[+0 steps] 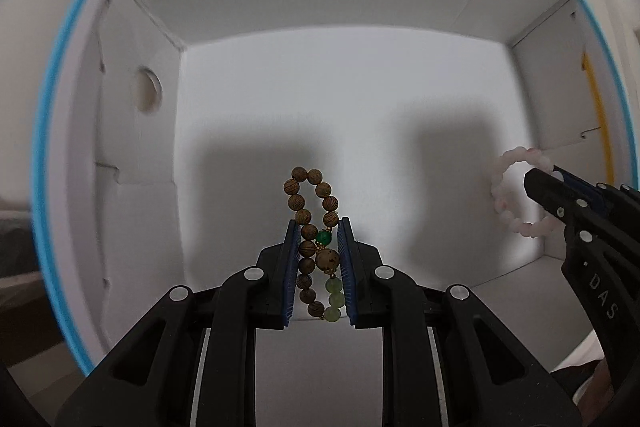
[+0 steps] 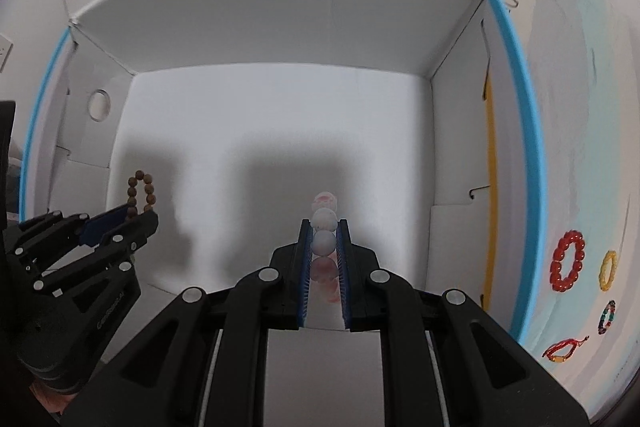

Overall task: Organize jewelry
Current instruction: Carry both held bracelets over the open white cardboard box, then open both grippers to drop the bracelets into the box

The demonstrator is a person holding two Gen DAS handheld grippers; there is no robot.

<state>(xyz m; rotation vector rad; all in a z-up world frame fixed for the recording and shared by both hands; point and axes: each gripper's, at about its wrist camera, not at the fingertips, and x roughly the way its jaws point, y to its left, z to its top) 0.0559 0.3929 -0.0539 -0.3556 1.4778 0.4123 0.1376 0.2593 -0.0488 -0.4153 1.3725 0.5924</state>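
Note:
My left gripper [image 1: 319, 227] is shut on a brown wooden bead bracelet [image 1: 312, 203] with green beads, held inside an open white cardboard box [image 1: 340, 11]. My right gripper [image 2: 324, 225] is shut on a pale pink bead bracelet [image 2: 325, 219], also held inside the box [image 2: 280, 7]. In the left wrist view the right gripper [image 1: 538, 177] and pink bracelet [image 1: 500, 187] show at the right. In the right wrist view the left gripper [image 2: 138, 215] and brown bracelet [image 2: 142, 187] show at the left. Both bracelets hang above the box floor.
Outside the box on the right, on a pale mat [image 2: 580, 107], lie a red bead bracelet [image 2: 567, 261], a yellow one [image 2: 608, 270], a multicoloured one [image 2: 606, 317] and a red cord bracelet [image 2: 562, 349]. The box's left wall has a round hole [image 1: 149, 93].

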